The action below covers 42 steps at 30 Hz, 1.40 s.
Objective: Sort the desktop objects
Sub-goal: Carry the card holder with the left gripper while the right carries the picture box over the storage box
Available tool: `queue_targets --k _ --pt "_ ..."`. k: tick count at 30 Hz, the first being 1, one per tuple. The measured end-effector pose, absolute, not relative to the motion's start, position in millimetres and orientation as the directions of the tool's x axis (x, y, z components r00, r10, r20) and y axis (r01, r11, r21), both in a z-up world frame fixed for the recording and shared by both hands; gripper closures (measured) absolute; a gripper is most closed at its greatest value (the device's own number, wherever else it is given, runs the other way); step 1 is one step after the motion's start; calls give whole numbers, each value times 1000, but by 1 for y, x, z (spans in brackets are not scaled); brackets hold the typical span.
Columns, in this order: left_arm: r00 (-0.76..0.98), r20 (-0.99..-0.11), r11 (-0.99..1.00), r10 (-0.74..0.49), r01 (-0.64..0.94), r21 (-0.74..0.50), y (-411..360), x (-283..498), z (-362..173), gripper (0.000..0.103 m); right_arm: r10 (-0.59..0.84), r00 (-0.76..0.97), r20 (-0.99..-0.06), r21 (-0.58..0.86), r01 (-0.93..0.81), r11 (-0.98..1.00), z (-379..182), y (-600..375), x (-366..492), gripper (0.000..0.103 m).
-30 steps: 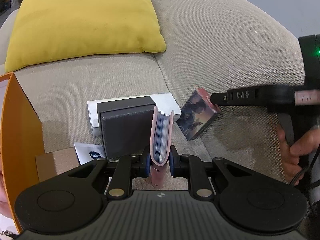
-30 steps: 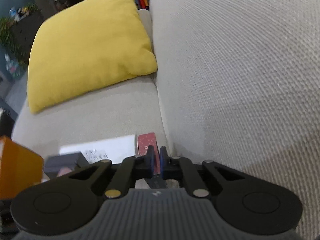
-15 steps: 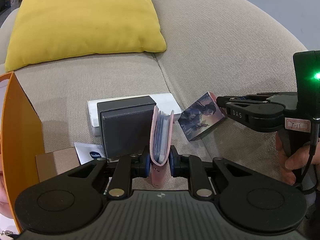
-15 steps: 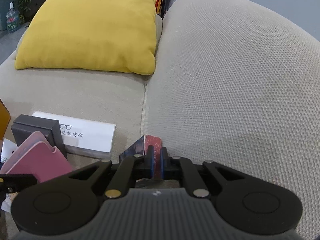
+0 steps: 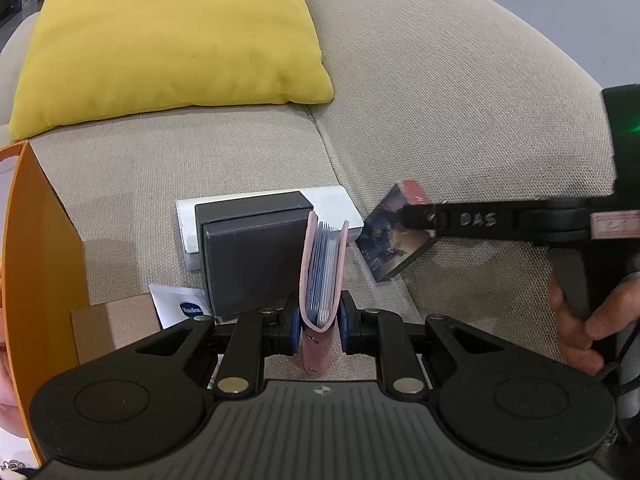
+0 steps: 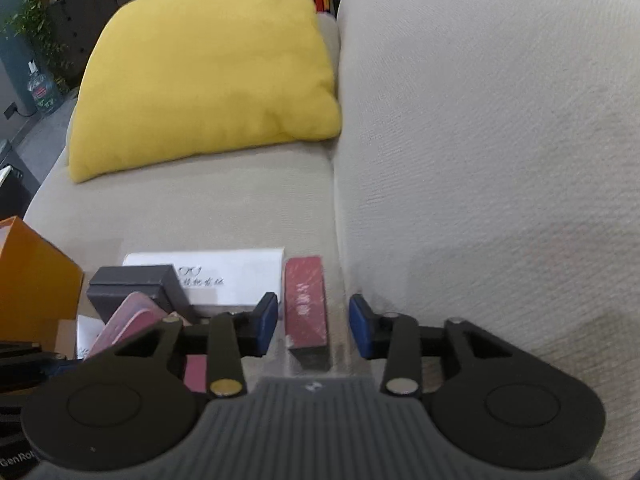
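The right gripper (image 6: 313,326) is spreading off the red-edged box (image 6: 306,304) just set beside the white case (image 6: 224,274), the left gripper (image 5: 319,328) pinches the pink card holder (image 5: 322,276), not yet placed, so sorting looks partway

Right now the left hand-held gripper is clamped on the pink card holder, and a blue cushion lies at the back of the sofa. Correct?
Not quite: the cushion is yellow, as the left wrist view shows. The left hand-held gripper is indeed clamped on the pink card holder, with the sofa behind.
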<state>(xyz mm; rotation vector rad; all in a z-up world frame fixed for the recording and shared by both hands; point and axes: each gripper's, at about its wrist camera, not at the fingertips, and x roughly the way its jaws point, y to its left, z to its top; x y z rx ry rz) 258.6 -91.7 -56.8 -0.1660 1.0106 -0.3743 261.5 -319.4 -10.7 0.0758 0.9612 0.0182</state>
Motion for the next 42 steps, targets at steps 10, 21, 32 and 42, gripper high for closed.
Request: queue_targets --k 10,21,32,42 --pt "475 -791 922 -385 225 -314 -91 258 -57 83 37 556 -830 73 43 996 -20 -322 265 79" --pt "559 -725 915 -403 247 -318 -81 223 -17 85 76 639 -766 112 16 994 36 -306 210 79" --pt "739 -582 932 -338 179 -314 0 143 71 84 268 760 -592 215 -172 961 121 -238 147 79" --pt "788 -612 952 -68 -132 -277 108 117 66 84 473 689 -549 276 -384 881 121 -113 153 79"
